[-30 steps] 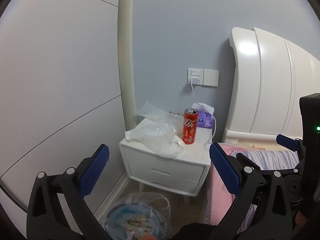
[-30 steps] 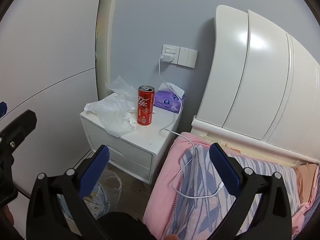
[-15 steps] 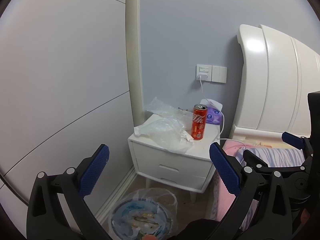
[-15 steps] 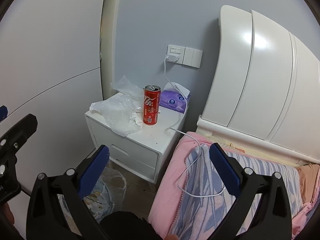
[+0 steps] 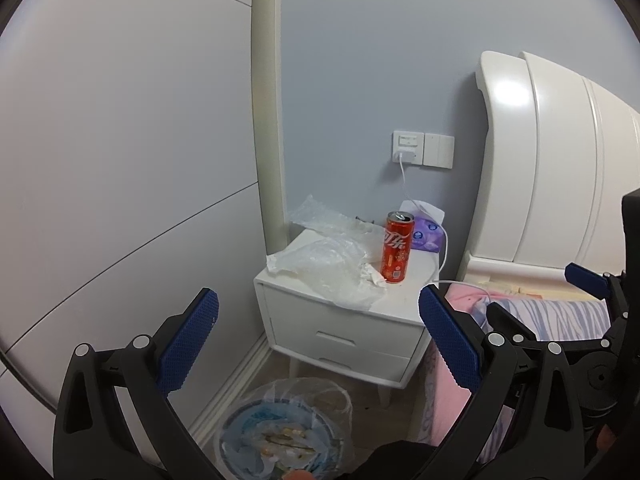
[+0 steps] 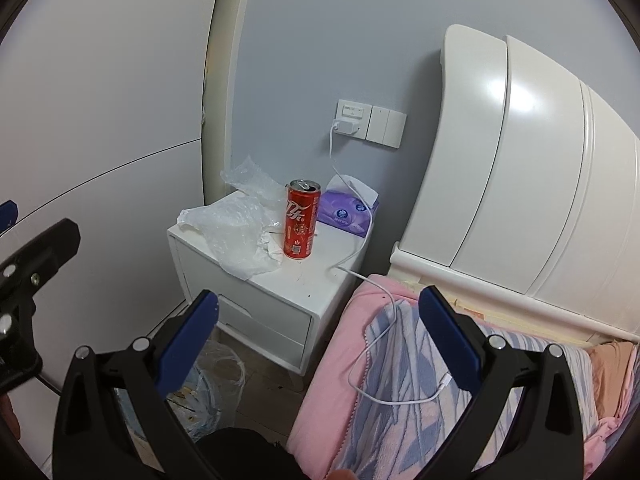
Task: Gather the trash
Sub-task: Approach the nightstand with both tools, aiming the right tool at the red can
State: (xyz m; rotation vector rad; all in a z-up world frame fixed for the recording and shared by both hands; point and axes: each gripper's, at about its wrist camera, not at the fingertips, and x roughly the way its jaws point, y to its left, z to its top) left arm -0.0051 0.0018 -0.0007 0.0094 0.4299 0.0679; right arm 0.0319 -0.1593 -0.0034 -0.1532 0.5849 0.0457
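Low in the left wrist view, the left claw (image 5: pixel 318 336) hangs with its blue-padded fingers spread wide and nothing between them. Below it, at the bottom centre, a bin lined with a clear bag (image 5: pixel 286 426) stands on the floor, scraps inside. Above the claw, in mid-frame, the white nightstand (image 5: pixel 340 320) carries crumpled clear plastic wrap (image 5: pixel 328 260) on the left of its surface; part of the wrap droops over the front edge. Just right of the wrap stands an upright red soda can (image 5: pixel 396 252), opened, touching or nearly touching the plastic. Behind it, toward the wall, lies a purple tissue pack (image 5: pixel 428 236). A white charging cable (image 6: pixel 360 236) runs from the wall socket across the surface onto the pink bedding (image 6: pixel 360 344) at the lower right. There the right claw (image 6: pixel 318 336) also gapes wide, holding nothing, well short of the can.
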